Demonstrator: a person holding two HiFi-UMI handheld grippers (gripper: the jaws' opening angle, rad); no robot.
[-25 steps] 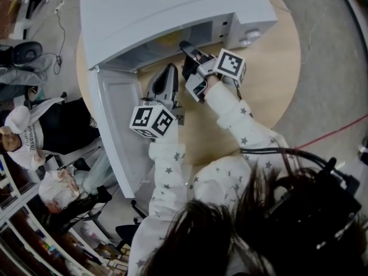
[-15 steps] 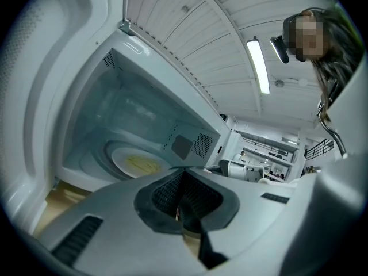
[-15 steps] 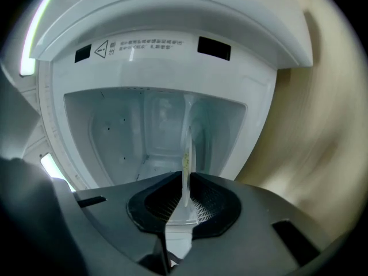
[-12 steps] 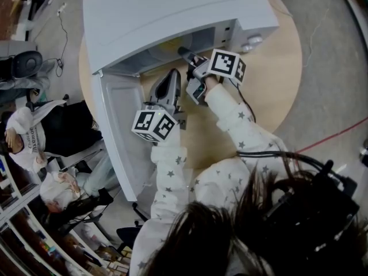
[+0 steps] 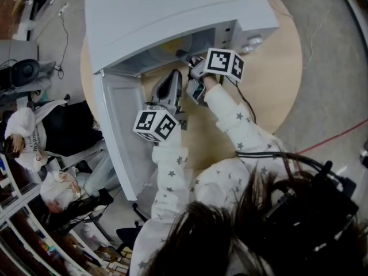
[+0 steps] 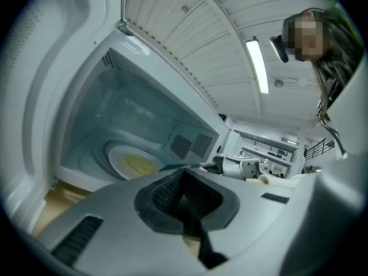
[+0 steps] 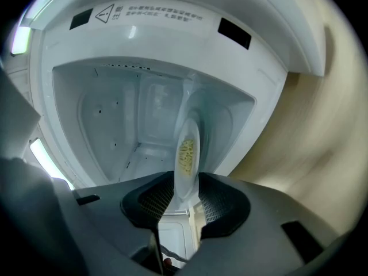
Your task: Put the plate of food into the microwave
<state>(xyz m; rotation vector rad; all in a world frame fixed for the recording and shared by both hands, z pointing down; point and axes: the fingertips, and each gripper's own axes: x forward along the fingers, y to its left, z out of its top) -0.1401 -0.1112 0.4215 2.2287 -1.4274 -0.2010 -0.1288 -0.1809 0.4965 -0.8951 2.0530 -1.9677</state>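
My right tongs (image 7: 185,203) are opening. The round white plate with yellow food (image 7: 187,154) is between their two sides, reaching out past the tips. It sits inside the big white microwave (image 5: 172,10), so I think I am letting go because it is where it belongs. My left tongs (image 6: 184,191) are pressed together with nothing in them. They wait just left of my right tongs, by the open white door (image 5: 118,137), out of the way. The round wooden surface (image 5: 276,68) is under both. Shutting the door comes next, I think.
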